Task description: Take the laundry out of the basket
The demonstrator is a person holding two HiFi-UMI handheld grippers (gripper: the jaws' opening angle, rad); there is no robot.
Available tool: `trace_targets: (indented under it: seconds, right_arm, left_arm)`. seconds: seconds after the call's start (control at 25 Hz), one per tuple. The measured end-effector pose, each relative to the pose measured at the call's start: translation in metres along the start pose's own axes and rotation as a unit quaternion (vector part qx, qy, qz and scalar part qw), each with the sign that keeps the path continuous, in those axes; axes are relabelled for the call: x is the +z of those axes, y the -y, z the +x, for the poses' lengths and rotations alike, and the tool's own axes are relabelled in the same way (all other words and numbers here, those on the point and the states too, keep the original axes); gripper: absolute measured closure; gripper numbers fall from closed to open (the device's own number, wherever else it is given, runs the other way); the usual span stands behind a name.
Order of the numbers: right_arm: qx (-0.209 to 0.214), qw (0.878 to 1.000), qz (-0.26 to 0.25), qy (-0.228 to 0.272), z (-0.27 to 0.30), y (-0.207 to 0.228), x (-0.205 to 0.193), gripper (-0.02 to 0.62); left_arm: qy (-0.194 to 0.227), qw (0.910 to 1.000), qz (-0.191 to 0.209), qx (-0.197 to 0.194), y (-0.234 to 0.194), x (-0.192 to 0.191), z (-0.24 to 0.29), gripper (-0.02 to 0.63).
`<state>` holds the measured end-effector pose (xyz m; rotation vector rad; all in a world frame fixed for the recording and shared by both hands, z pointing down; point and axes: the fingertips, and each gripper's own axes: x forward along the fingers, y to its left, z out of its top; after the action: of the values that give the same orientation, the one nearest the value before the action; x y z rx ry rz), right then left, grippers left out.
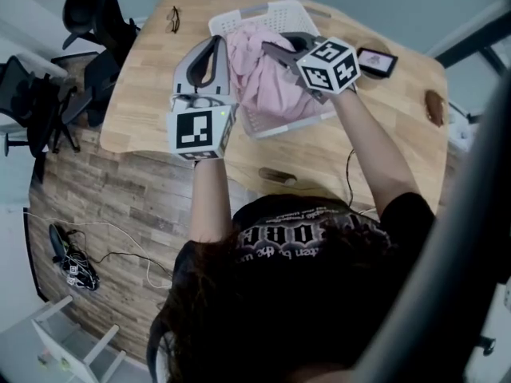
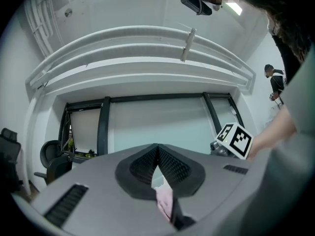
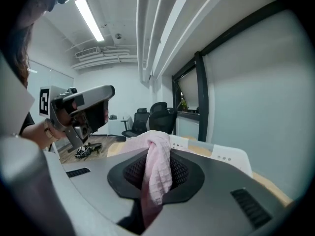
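Nearest us, the left tool [image 1: 217, 48] is clamping a thin fold of the pink cloth [image 1: 267, 82] and the right tool [image 1: 271, 52] is pinching a thicker bunch, both above the basket [image 1: 275, 13]. The rest is lying inside the basket. We are judging it light and limp, best taken by bunched folds. It may be snagging on the basket's slotted rim. Bare bench [image 1: 152, 78] is lying left of the basket.

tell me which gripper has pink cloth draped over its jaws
The right gripper: a fold of pink cloth hangs over its jaws; the left gripper shows only a sliver.
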<state>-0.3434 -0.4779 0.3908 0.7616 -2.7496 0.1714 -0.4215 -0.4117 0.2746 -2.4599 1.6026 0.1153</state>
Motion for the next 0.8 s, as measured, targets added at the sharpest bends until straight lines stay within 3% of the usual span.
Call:
trace_targets:
  seconds: [0.08, 0.4, 0.6, 0.8]
  right_arm:
    - [-0.008, 1.000, -0.002, 0.016, -0.008, 0.001, 0.018, 0.537]
    - [-0.056, 0.996, -0.043, 0.057, -0.051, 0.008, 0.082, 0.535]
    - [-0.093, 0.990, -0.063, 0.080, -0.086, 0.019, 0.112, 0.535]
    - [-0.142, 0.981, -0.077, 0.109, -0.135, 0.030, 0.130, 0.537]
  left_arm:
    - [-0.012, 0.9999, 0.007, -0.005, 0.001, 0.003, 0.007, 0.604]
    - [0.025, 0.9994, 0.023, -0.012, -0.003, 0.033, 0.032, 0.604]
    - [0.041, 0.9979, 0.042, -0.028, 0.011, 0.053, 0.045, 0.604]
    - [0.044, 0.9970, 0.030, -0.056, 0.037, 0.055, 0.055, 0.604]
